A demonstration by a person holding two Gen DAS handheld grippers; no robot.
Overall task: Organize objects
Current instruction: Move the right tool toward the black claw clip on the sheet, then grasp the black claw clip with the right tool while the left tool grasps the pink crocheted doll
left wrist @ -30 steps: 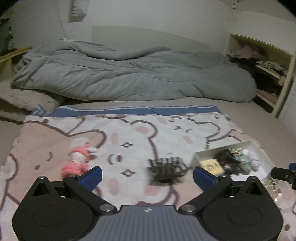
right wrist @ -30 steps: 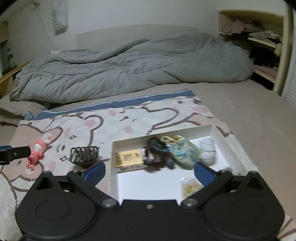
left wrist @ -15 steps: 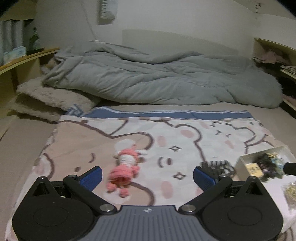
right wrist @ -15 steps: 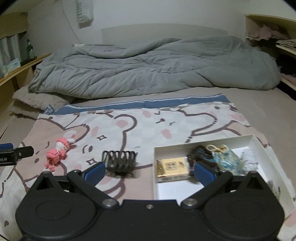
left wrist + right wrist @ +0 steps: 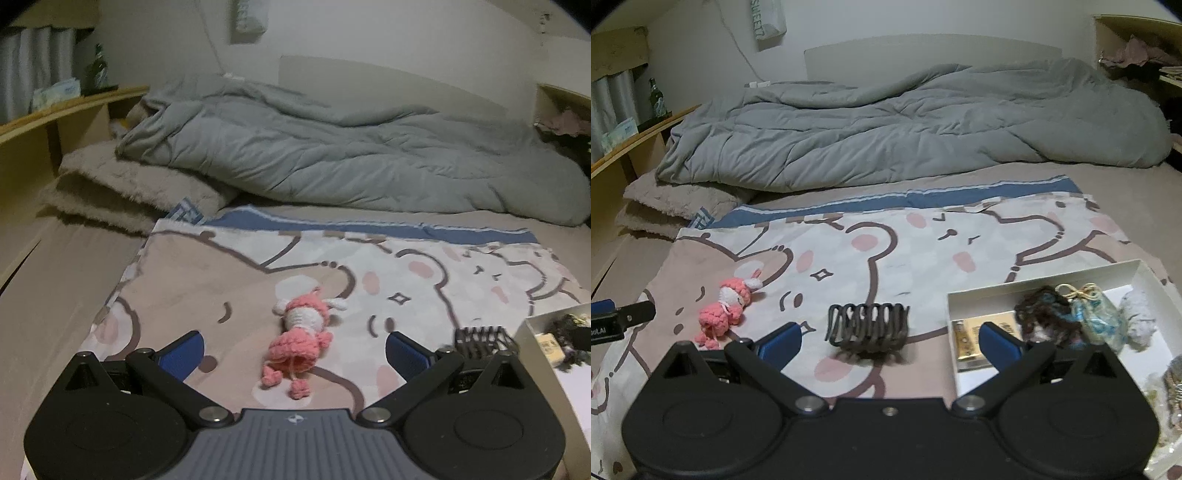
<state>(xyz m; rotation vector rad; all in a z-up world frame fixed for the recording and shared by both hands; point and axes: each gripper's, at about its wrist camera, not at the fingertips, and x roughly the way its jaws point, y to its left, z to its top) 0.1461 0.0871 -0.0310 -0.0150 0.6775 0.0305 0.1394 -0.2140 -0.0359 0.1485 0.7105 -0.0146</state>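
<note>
I am holding both hand-held grippers released. My left hand-held gripper (image 5: 293, 350) has swung left since a second ago and is now framing the doll (image 5: 301, 341) on the blanket (image 5: 207, 280). My right hand-held gripper (image 5: 888, 341) is framing the clip (image 5: 868, 325) beside the tray (image 5: 1137, 275). The wall bag (image 5: 767, 20) is reading "SWEET".

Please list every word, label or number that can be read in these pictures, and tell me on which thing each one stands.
"SWEET": grey letters running down the white hanging bag on the wall.
"OLAI": white letters on the black left gripper; the start is cut off.
Yellow flat packet in the white cardboard box: dark print, too blurred to read.
Green glass bottle label: too small to read.
</note>
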